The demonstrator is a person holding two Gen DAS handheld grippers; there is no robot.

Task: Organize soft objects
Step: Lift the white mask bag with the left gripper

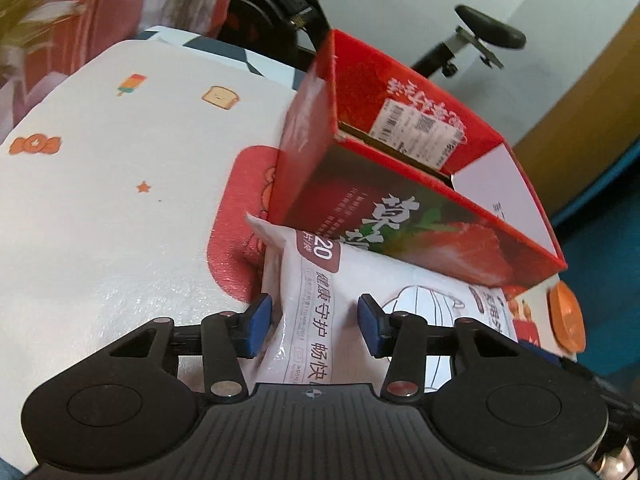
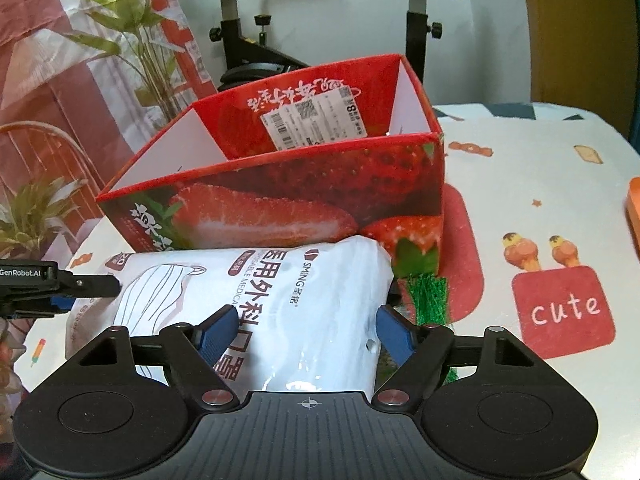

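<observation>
A white soft pack of face masks (image 2: 280,300) lies on the table against the front of an open red strawberry box (image 2: 304,200). My right gripper (image 2: 302,330) is open with its blue pads astride the pack's right end. My left gripper (image 1: 314,326) is open around the pack's other end (image 1: 320,320), its blue pads standing off on both sides. The left gripper also shows at the left edge of the right wrist view (image 2: 60,284). The box (image 1: 400,168) is open at the top, with a shipping label inside.
The table has a white cloth (image 2: 540,200) with cartoon prints and a red "cute" patch (image 2: 564,308). A green fringed item (image 2: 430,300) lies beside the pack. An orange object (image 2: 634,208) sits at the right edge. An exercise bike (image 2: 256,40) and a plant (image 2: 136,32) stand behind.
</observation>
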